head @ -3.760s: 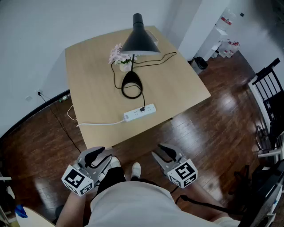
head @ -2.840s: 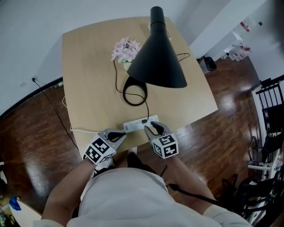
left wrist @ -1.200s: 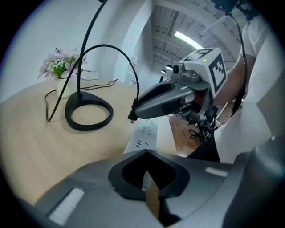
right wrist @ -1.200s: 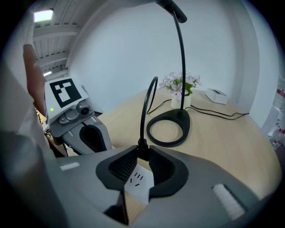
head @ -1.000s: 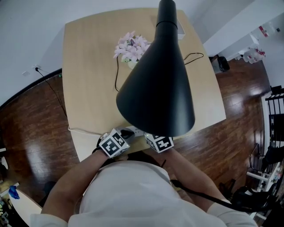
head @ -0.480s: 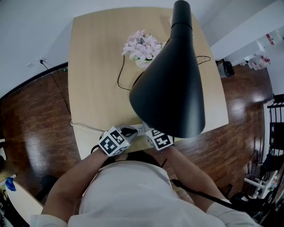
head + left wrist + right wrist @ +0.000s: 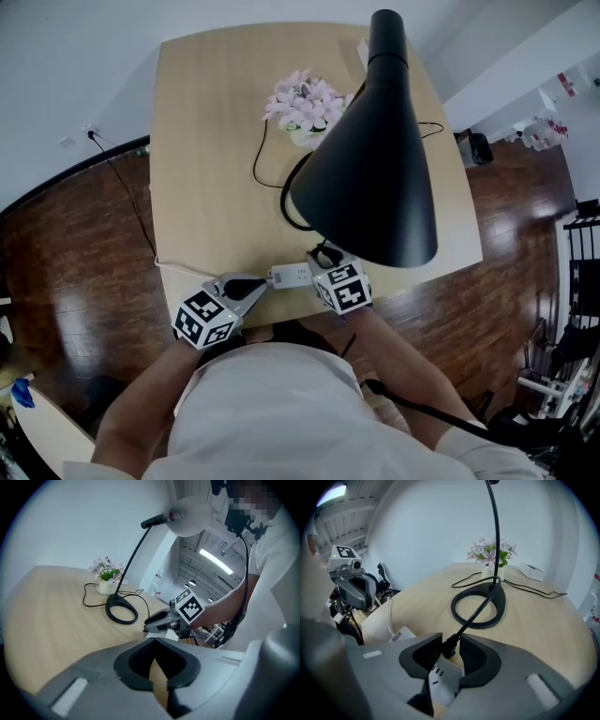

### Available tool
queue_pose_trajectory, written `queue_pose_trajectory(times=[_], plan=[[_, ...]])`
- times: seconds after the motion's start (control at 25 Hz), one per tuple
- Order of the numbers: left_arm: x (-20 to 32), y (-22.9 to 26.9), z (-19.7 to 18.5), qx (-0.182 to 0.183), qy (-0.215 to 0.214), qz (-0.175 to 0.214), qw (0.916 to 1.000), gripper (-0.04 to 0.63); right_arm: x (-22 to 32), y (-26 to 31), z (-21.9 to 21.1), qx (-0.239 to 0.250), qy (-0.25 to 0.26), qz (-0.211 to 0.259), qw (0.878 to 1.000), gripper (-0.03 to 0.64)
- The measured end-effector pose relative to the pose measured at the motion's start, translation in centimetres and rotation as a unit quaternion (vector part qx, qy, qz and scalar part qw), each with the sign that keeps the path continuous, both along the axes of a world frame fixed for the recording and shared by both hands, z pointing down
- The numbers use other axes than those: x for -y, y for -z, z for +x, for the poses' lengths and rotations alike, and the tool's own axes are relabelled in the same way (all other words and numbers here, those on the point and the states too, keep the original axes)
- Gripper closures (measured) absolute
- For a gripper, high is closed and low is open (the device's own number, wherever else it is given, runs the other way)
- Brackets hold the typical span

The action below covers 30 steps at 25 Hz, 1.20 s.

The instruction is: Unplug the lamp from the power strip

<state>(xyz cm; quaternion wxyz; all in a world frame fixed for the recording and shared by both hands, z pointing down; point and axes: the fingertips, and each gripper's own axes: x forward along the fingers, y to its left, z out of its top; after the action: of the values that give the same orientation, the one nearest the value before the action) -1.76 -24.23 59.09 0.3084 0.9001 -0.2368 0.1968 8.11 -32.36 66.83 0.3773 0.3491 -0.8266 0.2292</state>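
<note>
The black lamp's shade hangs over the wooden table, and its ring base lies farther back. A white power strip lies at the table's near edge. The lamp's black plug stands in the strip. My right gripper is shut on that plug, one pad on each side. At the strip's left end my left gripper is shut, with only a sliver of table showing between its jaws.
A pot of pink flowers stands at the back beside the lamp's stem. The lamp's black cord loops over the table. The strip's white cable runs left off the table's edge. A small white box lies far back.
My left gripper has drawn back to the left, off the strip toward its left end. The right gripper has stayed at the plug, shifting slightly.
</note>
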Motion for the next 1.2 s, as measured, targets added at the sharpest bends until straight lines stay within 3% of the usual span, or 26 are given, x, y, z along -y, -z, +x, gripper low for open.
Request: queue_pose_trajectory(times=[0.24,0.48,0.76,1.0,1.2], plan=[[-2.4,1.0,-5.2,-0.011,0.041,0.001,0.9991,0.591,-0.7,0.5,1.4,-0.005,-0.042,0.004,0.999,0.486],[-4.1,2.8,-9.4,-0.025,0.049,0.02,0.9983,0.591,-2.9,2.5,3.0,-0.012,-0.101,0.02,0.995,0.486],[-6.5,6.4,-10.8,-0.019,-0.018,0.076,0.9968,0.591,-9.7,8.1,0.5,0.009,-0.127,0.056,0.99,0.486],[-10.0,8.7,-10.3,-0.03,-0.084,0.106,0.9904,0.591,-18.5,10.8,-4.4,0.029,-0.103,0.036,0.994,0.486],[-14.0,11.2,-10.2,-0.053,-0.088,0.129,0.9863,0.591,-24.7,12.7,-6.7,0.043,-0.071,0.037,0.996,0.486]])
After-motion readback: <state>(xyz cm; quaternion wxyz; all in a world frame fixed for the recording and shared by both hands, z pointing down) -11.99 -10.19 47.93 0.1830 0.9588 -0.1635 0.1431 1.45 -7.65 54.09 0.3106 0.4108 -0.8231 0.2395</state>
